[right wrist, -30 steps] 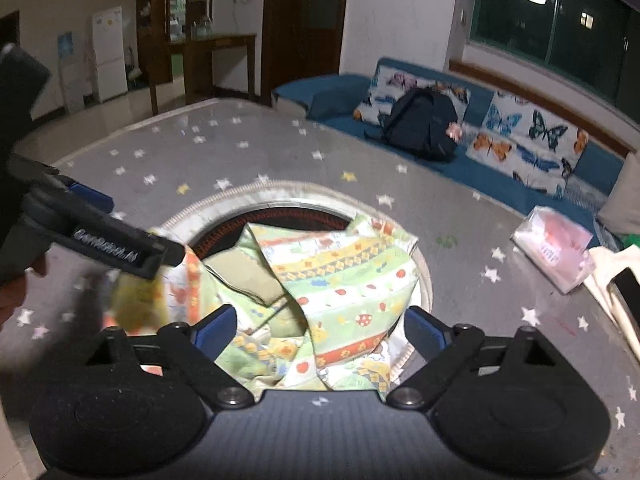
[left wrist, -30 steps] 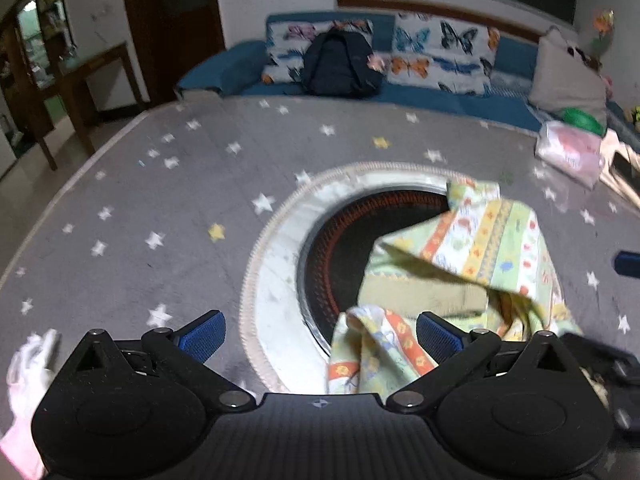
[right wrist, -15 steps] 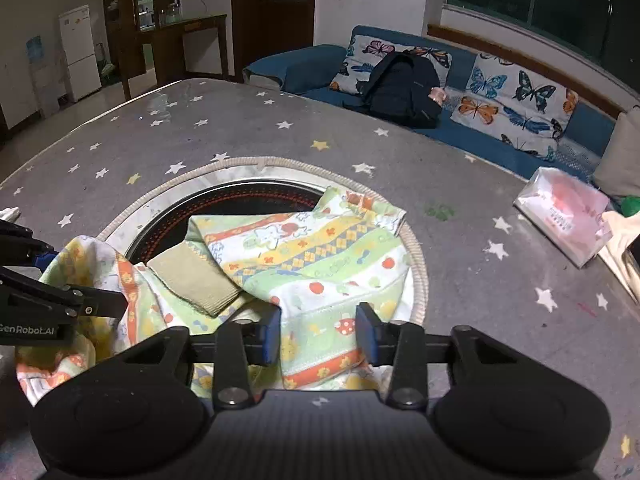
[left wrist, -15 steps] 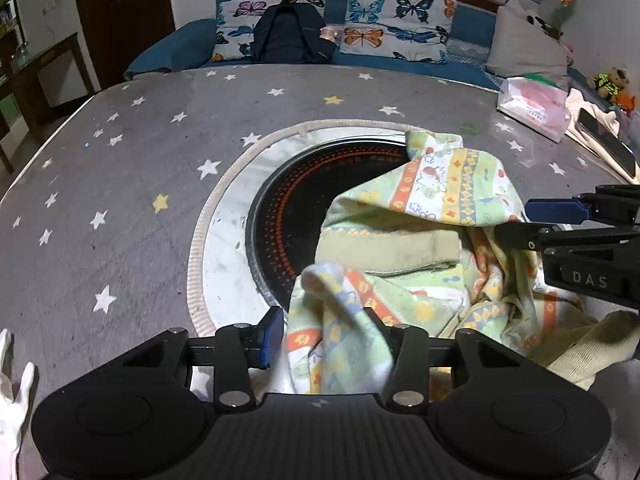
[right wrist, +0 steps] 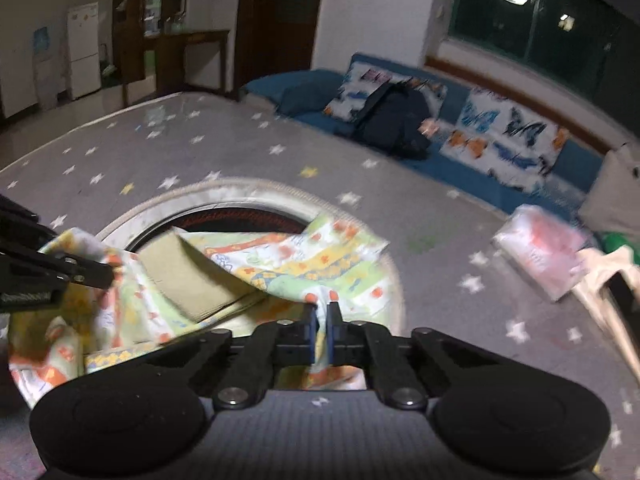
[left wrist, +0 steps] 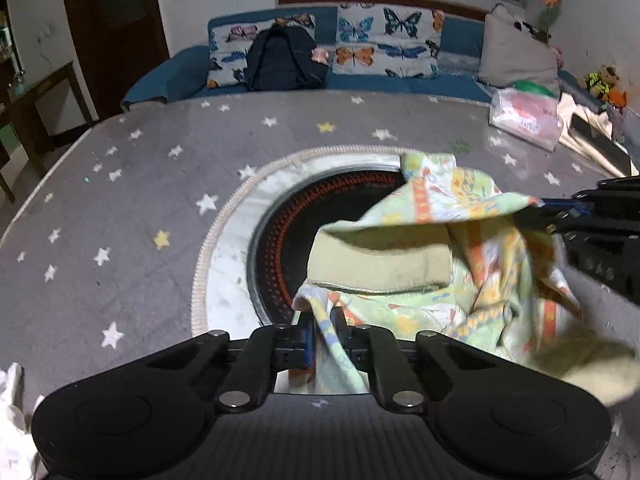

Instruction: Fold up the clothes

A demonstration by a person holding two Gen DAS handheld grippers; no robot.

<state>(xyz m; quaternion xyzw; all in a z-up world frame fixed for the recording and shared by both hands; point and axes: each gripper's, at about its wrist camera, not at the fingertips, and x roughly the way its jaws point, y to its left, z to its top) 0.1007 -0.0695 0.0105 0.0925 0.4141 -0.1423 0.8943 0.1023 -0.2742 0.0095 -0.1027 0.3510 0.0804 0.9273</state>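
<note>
You have one crumpled green-and-yellow patterned cotton garment (left wrist: 452, 208) on one round desk covered in grey star-print cloth (left wrist: 132, 200). Two black two-finger grippers grip it: your left gripper (left wrist: 323, 330) and your right gripper (right wrist: 321, 330). Behind you can count two butterfly-print cushions (left wrist: 388, 42), one dark blue backpack (left wrist: 284, 58), one pink plastic packet (left wrist: 524, 118) and one white refrigerator (right wrist: 83, 50).

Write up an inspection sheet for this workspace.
Surface: grey star-print cover with a round black burner set in it.
Job's things: patterned garment, crumpled over the burner, partly lifted.
Clutter: pink packet.
Grippers: left gripper and right gripper both shut on garment edges.
Cables: nothing seen.
Surroundings: blue sofa, butterfly cushions, dark backpack.
</note>
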